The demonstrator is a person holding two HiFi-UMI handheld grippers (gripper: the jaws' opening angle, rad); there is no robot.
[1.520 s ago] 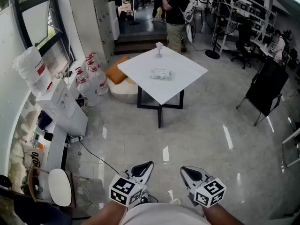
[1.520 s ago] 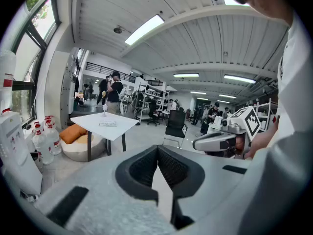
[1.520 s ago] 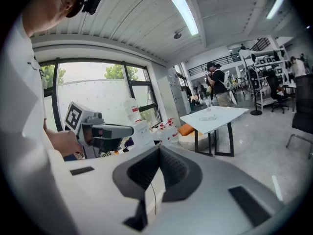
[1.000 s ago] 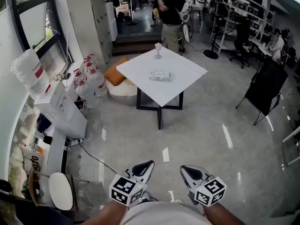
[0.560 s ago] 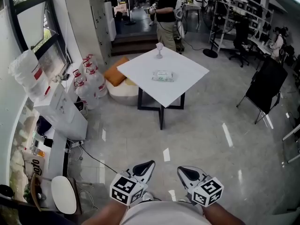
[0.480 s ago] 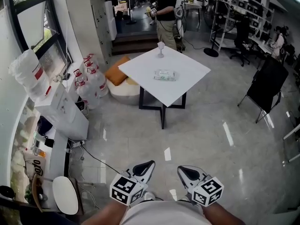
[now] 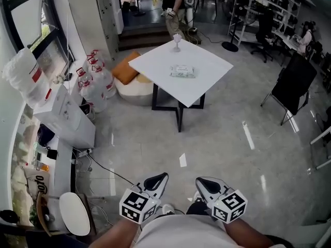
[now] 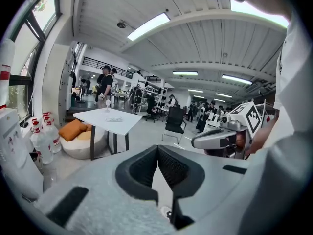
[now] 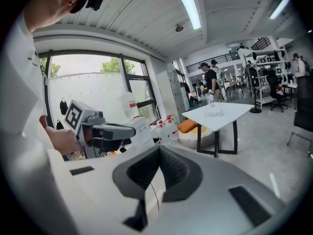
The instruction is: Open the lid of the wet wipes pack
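The wet wipes pack (image 7: 183,72) is a pale green and white packet lying flat near the middle of a white square table (image 7: 207,84), far ahead of me across the floor. My left gripper (image 7: 157,179) and right gripper (image 7: 204,182) are low in the head view, side by side close to my body. Both are shut with nothing between the pads. The pack also shows small on the table in the left gripper view (image 8: 114,119) and in the right gripper view (image 9: 213,114). Its lid is too far off to make out.
A small stemmed glass (image 7: 177,41) stands at the table's far corner. Water bottles (image 7: 93,81) and an orange cushion (image 7: 125,72) lie left of the table, and a white cabinet (image 7: 70,119) stands along the window wall. A black chair (image 7: 295,84) is at the right.
The table and pack have shifted slightly up and right in the head view. A shoe now shows between the grippers. The person behind the table has moved farther off. Both grippers stay shut.
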